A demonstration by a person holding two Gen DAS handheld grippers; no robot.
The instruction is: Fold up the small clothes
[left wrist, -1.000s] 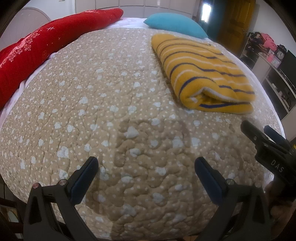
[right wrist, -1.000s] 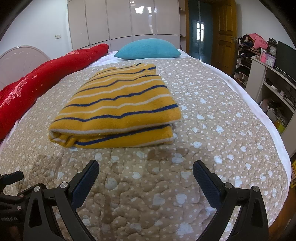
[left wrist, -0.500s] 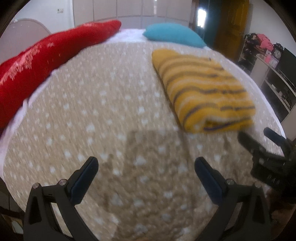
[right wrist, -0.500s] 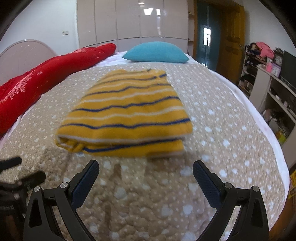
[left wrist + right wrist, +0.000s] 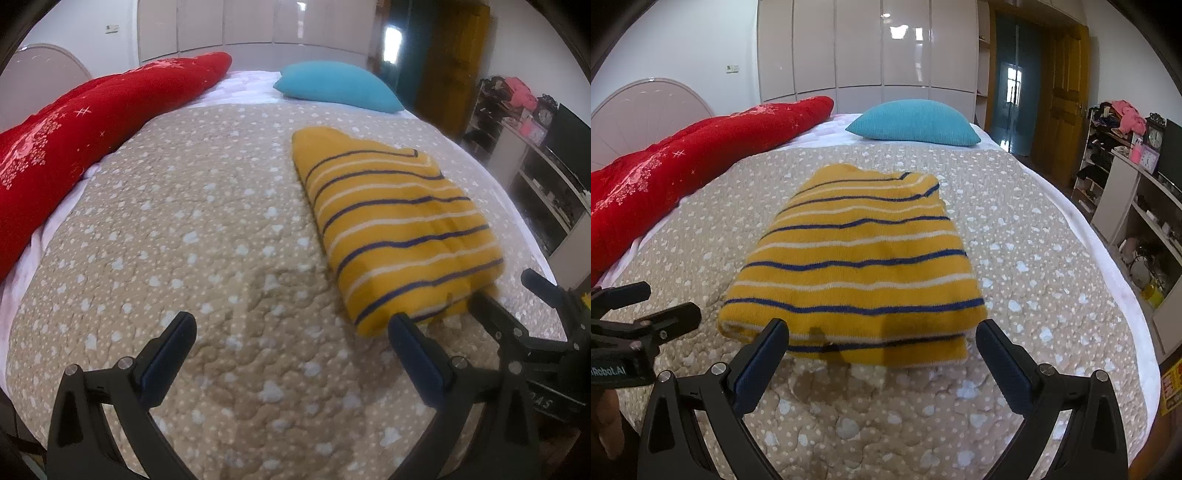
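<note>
The surface was a bed covered by a tan quilt [image 5: 1015,229] dotted with white spots and hearts, its stitching puckered into soft ridges. Around it stood a bedroom: a wall of glossy pale wardrobe doors [image 5: 864,48], a wooden door [image 5: 1067,92] standing beside a teal doorway, a rounded pale headboard [image 5: 646,99] at the left, and open shelving [image 5: 1137,192] along the right wall crowded with small items and a clock.

On the bed there was one yellow striped garment [image 5: 860,258], folded into a thick rectangle with navy and white stripes, lying on the quilt toward the right half of the bed, its near folded edge facing both cameras. There was one teal pillow [image 5: 912,123] at the far end and one long red blanket [image 5: 683,162] with white snowflake marks stretched along the left edge.

Two claws were in view. The left claw [image 5: 291,343] was spread wide and held nothing, hovering over bare quilt, its right finger close to the garment's near corner. The right claw [image 5: 882,347] was likewise spread wide and empty, its tips framing the garment's near edge, not gripping it.
</note>
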